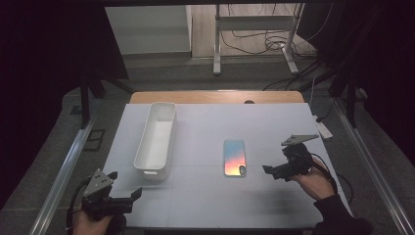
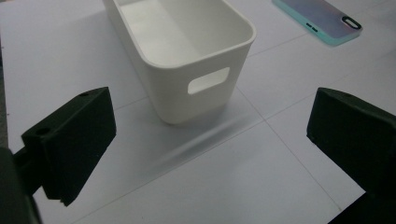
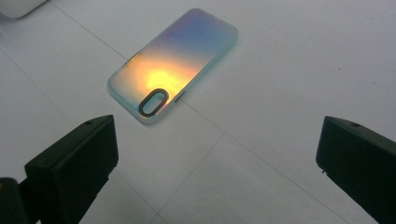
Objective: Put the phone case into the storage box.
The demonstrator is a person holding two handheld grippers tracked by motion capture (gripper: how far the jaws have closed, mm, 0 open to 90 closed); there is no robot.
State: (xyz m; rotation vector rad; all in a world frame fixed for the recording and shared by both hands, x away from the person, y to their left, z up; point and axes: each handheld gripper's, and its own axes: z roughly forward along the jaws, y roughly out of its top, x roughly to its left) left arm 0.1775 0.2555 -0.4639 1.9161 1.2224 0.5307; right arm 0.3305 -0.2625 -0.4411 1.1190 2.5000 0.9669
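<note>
Nearest the table's (image 1: 205, 205) front edge, the left gripper (image 1: 128, 192) at the left corner and the right gripper (image 1: 272, 171) toward the right edge both hover with jaws apart, holding nothing. Past the left one stands a long white bin (image 1: 155, 139) (handle cutout facing it), and between bin and right gripper an iridescent phone case (image 1: 234, 157) lies flat mid-table.

On my table (image 1: 274, 205), the bin (image 1: 155, 139) lay left of the phone case (image 1: 234, 157), well apart. My left gripper (image 1: 128, 192) sat before the bin; my right gripper (image 1: 268, 171) was just right of the case.
</note>
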